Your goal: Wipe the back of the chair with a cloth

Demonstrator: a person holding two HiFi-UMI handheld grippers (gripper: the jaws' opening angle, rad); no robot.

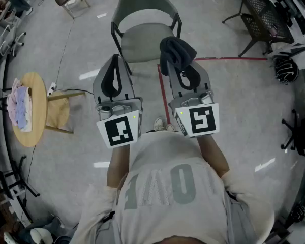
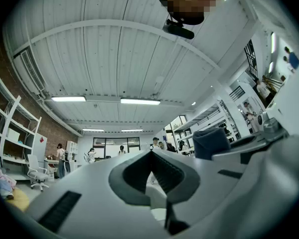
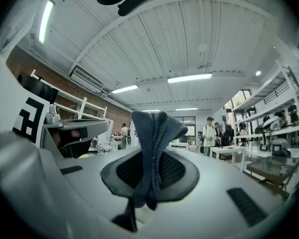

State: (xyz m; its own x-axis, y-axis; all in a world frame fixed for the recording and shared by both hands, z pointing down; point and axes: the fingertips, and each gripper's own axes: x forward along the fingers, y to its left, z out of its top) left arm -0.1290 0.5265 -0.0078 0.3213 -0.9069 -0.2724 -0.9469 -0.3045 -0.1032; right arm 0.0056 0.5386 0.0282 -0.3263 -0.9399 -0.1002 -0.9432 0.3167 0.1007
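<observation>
Where jaws of the right gripper [image 3: 152,156] meet, cloth [image 3: 157,126] sits pinched — bunched.

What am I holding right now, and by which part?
The right hand-held gripper pinches the dark cloth at a bunched fold, cloth sticking out past its tips. The left hand-held gripper is shut, empty.

We've got a pale grey T-shirt [image 1: 168,187] with big lighter letters, hard to read from above, perhaps "OVE". The left gripper [image 1: 115,60] and right gripper [image 1: 180,65] show light grey shells and black ribbed pads [image 2: 164,176]. The left cube [image 1: 119,129] and right cube [image 1: 199,119] carry black-and-white squares and a tiny green light.
</observation>
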